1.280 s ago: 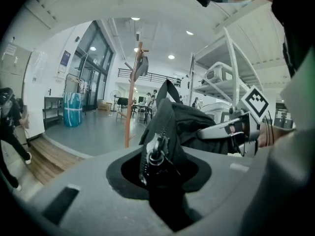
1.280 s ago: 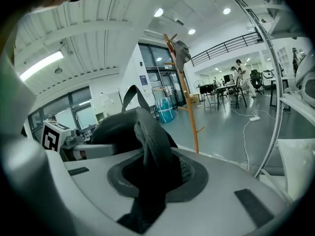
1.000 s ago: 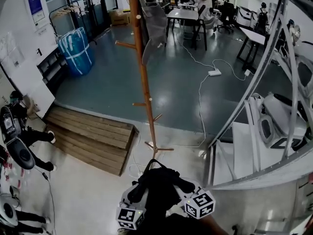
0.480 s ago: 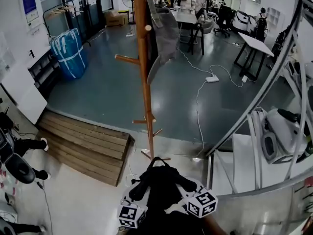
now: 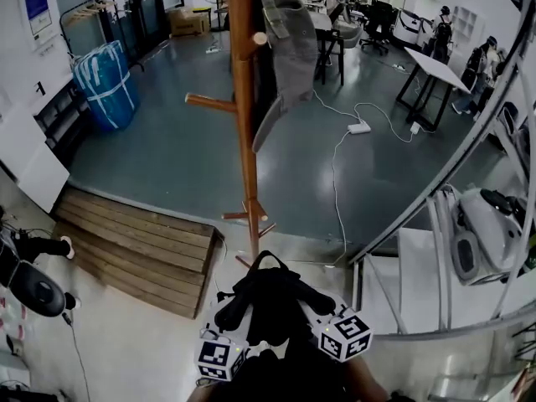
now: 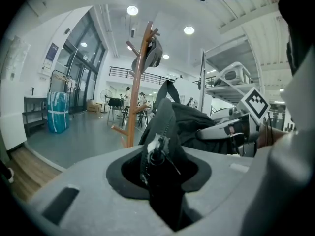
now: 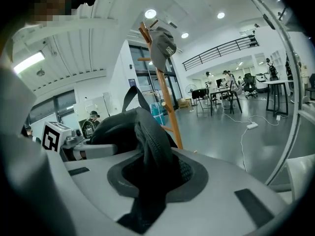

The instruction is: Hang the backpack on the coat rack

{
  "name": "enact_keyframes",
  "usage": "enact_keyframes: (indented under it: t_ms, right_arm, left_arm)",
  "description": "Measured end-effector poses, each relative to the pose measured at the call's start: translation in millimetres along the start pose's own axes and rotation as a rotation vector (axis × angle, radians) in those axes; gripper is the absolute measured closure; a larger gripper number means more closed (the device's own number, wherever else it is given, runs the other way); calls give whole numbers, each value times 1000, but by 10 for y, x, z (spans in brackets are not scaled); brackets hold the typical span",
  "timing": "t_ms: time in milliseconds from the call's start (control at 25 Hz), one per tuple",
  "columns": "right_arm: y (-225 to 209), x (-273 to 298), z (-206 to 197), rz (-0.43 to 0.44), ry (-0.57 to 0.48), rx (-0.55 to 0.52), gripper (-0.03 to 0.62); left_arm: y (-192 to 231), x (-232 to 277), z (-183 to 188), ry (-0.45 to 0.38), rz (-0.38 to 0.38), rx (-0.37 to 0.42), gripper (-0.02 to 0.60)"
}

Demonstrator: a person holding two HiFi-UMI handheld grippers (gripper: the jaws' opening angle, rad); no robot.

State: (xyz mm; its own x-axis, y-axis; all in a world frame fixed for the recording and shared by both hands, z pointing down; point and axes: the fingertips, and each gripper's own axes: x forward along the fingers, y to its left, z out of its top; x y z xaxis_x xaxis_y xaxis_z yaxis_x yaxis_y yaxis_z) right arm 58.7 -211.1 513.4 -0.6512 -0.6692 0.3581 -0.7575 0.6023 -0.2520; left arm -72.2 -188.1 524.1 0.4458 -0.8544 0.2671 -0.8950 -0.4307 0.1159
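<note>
Black backpack [image 5: 270, 306], brown wood coat rack [image 5: 244, 141], grey cap [image 5: 293, 57], blue bundle [image 5: 100, 82] w/ white bands, blue-grey floor [image 5: 167, 162]

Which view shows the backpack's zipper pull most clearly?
The left gripper view: the zipper pull sits close and sharp there. The head view shows the backpack only from above, the right gripper view only its fabric; neither shows the pull.
</note>
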Motion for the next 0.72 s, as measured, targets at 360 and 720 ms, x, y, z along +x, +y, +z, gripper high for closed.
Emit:
enact_keyframes:
  t_ms: [360, 720]
  right_arm:
    - [-304, 389, 155, 44, 34, -3, 517]
    - [-606, 761, 212, 87, 47, -5, 517]
  left_arm:
    - [207, 399, 27, 5, 40, -15, 463]
    - [403, 777, -3, 5, 94, -39, 462]
